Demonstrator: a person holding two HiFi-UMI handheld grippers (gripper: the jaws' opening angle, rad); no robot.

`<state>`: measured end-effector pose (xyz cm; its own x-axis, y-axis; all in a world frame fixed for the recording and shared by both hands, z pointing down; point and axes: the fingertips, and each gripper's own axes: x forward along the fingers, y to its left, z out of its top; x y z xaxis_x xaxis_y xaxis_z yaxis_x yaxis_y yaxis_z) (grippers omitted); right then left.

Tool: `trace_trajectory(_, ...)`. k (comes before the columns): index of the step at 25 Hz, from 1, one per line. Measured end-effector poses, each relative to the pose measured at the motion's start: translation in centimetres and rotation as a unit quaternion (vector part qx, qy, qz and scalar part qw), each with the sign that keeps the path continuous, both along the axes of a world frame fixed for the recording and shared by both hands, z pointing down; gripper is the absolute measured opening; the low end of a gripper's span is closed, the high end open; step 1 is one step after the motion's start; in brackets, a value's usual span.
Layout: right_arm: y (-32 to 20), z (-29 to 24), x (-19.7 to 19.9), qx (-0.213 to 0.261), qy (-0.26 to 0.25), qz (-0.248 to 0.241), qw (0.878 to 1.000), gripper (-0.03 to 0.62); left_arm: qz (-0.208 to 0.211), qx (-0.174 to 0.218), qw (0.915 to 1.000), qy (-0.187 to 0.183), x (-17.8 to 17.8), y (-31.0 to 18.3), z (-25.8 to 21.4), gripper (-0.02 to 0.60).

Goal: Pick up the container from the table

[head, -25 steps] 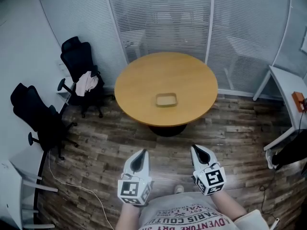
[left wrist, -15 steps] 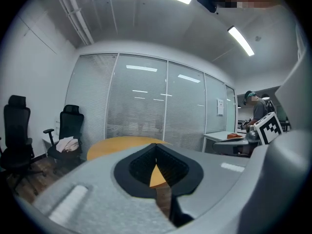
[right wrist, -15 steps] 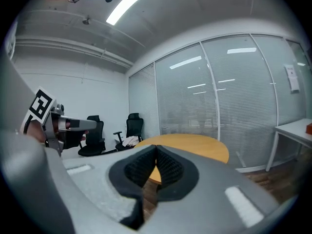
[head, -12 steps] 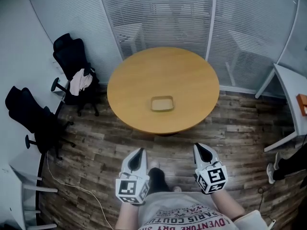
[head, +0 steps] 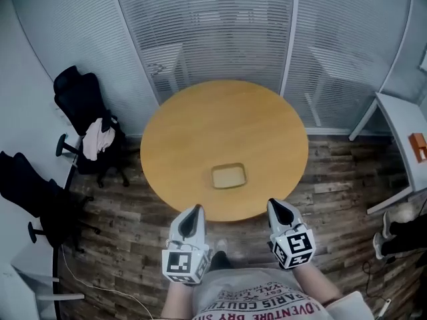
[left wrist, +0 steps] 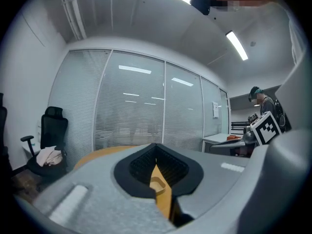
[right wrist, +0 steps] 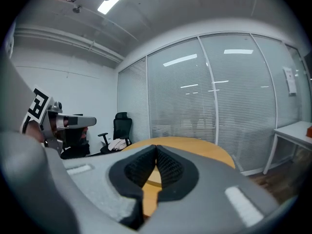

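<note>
A shallow tan container (head: 229, 176) lies on the round wooden table (head: 200, 132), close to its near edge. My left gripper (head: 196, 209) hovers just short of that edge, shut, holding nothing. My right gripper (head: 273, 204) is level with it to the right, also shut and holding nothing. The container sits ahead of and between the two. In the left gripper view the gripper (left wrist: 156, 147) has its tips together, and the container (left wrist: 157, 183) shows through the wedge below them. The right gripper (right wrist: 156, 147) looks the same, with table top (right wrist: 195, 145) beyond it.
Two black office chairs (head: 80, 99) (head: 33, 192) stand left of the table, one draped with a light garment (head: 95, 135). A white desk (head: 400, 129) with an orange item (head: 417, 147) stands at the right. Glass walls with blinds run behind the table. The floor is wood.
The person has walked toward the table, so the table and container now lie much closer to both grippers. Both grippers stayed shut and kept their spacing.
</note>
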<state>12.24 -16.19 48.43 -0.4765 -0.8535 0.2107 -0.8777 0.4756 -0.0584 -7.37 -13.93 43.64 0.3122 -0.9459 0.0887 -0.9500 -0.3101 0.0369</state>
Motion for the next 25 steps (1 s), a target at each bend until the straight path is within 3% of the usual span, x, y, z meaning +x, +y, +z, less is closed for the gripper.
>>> trace_trajectory(6, -8.3, 0.2, -4.6, -0.009, 0.008, 0.024, 1.0, 0.003, 0.031, 0.001, 0.9995, 0.009, -5.0, -9.5, 0.1, 0.006)
trace_trajectory(12, -13.9, 1.3, -8.5, -0.015, 0.006, 0.029, 0.999, 0.003, 0.049, -0.014, 0.9987, 0.006, -7.8, -15.4, 1.5, 0.006)
trace_trajectory(25, -21.8, 5.5, -7.3, -0.077, 0.028, -0.007, 0.997, 0.003, 0.051, -0.03, 0.9982, 0.008, -5.5, -22.4, 2.9, 0.006)
